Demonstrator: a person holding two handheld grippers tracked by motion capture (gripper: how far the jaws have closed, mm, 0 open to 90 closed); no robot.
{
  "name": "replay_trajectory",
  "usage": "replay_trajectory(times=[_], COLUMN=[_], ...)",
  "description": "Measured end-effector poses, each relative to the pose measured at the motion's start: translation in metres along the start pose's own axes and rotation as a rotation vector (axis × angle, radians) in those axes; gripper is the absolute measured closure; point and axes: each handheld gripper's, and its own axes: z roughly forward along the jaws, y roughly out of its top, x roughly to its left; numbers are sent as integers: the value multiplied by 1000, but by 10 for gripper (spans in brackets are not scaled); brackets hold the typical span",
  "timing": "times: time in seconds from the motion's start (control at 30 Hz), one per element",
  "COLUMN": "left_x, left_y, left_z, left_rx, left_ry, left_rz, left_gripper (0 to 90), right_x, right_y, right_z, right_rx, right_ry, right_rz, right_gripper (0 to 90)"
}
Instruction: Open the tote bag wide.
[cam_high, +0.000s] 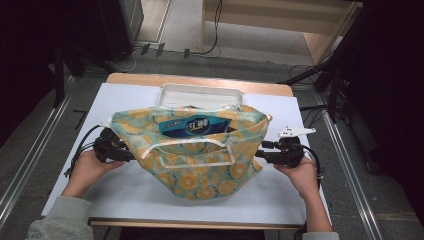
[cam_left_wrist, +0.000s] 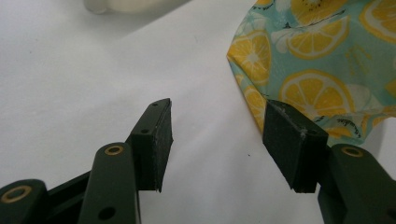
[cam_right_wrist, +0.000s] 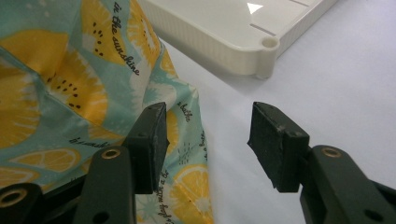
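A teal cloth bag (cam_high: 195, 165) printed with yellow lemon slices lies in the middle of the white table, its mouth facing away from me. A blue packet (cam_high: 197, 126) sticks out of the mouth. My left gripper (cam_high: 131, 155) sits at the bag's left edge. In the left gripper view its jaws (cam_left_wrist: 217, 112) stand open over bare table, with the bag (cam_left_wrist: 308, 60) just beyond the right jaw. My right gripper (cam_high: 260, 150) sits at the bag's right edge. Its jaws (cam_right_wrist: 208, 116) are open, the bag's edge (cam_right_wrist: 93, 84) lies by the left jaw, and no pad presses on it.
A white plastic tray (cam_high: 200, 92) lies behind the bag near the table's far edge; its corner (cam_right_wrist: 224, 32) is just ahead of the right gripper. The white table cover (cam_high: 75, 195) ends close to my forearms. Cables trail from both grippers.
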Motion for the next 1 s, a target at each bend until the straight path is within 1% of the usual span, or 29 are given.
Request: replay_trajectory(times=[0.13,0.17,0.23,0.37,0.43,0.53,0.63,0.9,0.97,1.0], left_x=[-1,-1,-1,-1,-1,-1,-1,0,0,0], left_y=[0,0,0,0,0,0,0,0,0,0], left_z=[0,0,0,0,0,0,0,-1,-1,-1], left_rx=[1,4,-1,0,-2,2,-2,-1,-4,-5], left_ry=[-6,-1,-7,-4,7,10,3,0,13,13], left_rz=[3,7,6,6,9,8,6,6,-1,-4], left_gripper=[428,428,426,420,420,422,424,418,431,434], right_x=[1,1,2,2,1,1,1,2,2,2], right_y=[1,2,3,3,3,3,3,3,3,3], right_z=[0,0,0,1,1,1,1,2,2,2], right_rx=[1,-2,-7,-7,-4,2,-1,7,7,7], right_ry=[17,17,21,30,33,38,39,39,41,42], right_rz=[5,-1,-6,-3,-1,14,10,11,11,12], right_gripper=[514,518,525,513,508,502,497,483,479,477])
